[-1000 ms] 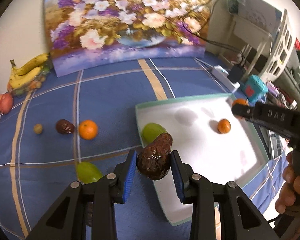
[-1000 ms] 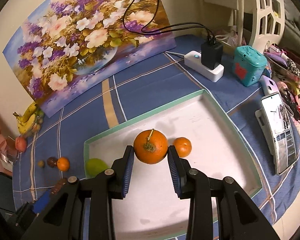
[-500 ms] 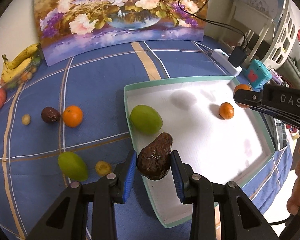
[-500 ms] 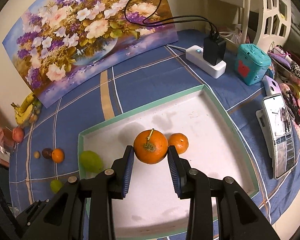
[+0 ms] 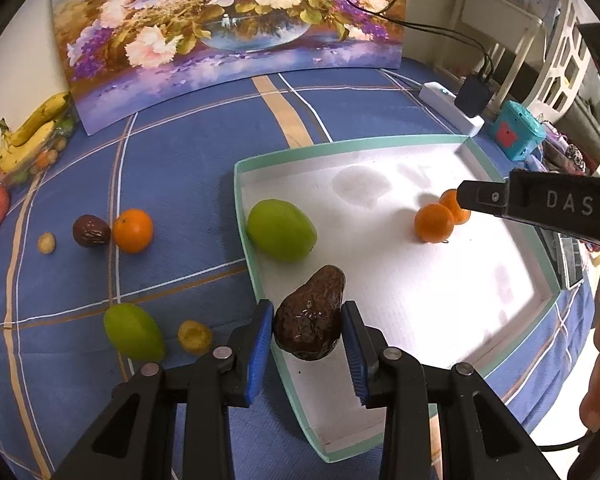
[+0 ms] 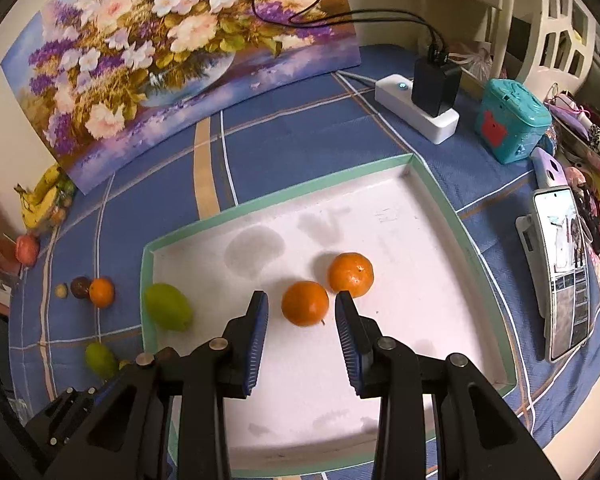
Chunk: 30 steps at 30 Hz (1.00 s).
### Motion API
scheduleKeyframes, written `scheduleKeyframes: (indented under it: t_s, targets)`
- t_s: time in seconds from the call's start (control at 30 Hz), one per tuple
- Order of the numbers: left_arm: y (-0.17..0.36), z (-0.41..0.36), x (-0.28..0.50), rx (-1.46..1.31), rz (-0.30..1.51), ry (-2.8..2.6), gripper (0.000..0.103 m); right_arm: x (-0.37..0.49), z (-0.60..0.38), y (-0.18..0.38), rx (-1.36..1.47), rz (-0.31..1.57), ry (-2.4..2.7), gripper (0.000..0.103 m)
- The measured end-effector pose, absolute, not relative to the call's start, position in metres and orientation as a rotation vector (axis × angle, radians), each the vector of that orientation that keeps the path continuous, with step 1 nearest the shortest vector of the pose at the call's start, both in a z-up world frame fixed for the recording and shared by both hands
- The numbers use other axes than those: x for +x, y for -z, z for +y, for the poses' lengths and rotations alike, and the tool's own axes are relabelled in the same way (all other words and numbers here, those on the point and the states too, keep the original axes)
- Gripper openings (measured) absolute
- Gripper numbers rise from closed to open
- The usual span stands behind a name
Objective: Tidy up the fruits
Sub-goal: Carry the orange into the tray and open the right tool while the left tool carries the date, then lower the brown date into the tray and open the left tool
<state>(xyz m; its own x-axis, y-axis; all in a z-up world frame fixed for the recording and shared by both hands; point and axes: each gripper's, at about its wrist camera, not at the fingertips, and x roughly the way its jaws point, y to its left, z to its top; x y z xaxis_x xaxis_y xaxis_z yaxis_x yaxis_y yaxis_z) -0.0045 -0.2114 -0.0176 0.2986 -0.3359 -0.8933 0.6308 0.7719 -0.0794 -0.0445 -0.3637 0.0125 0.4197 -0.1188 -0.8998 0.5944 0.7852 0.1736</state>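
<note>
My left gripper is shut on a dark brown avocado and holds it over the left front of the white tray. My right gripper is open, its fingers either side of an orange that lies in the tray, next to a second orange. A green mango lies in the tray's left corner; it also shows in the right wrist view. Both oranges show in the left wrist view beside the right gripper's finger.
On the blue cloth left of the tray lie an orange, a dark fruit, a green mango and small yellow fruits. Bananas and a flower painting stand behind. A power strip, teal box and phone lie right.
My right gripper has opened and let go of the orange, which now lies in the tray by the other orange. My left gripper has moved further over the tray with the avocado.
</note>
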Motion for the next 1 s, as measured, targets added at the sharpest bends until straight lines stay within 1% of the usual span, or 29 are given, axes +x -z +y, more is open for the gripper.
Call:
scheduleKeyframes:
  t_s: [0.6, 1.0]
  targets:
    - [0.037, -0.223, -0.005, 0.373, 1.126, 0.657, 0.037, -0.033, -0.361, 0.021, 0.504, 1.167, 0.445, 0.036]
    - [0.044, -0.226, -0.004, 0.394, 1.135, 0.661, 0.037, -0.033, -0.36, 0.023, 0.498, 1.173, 0.448, 0.036]
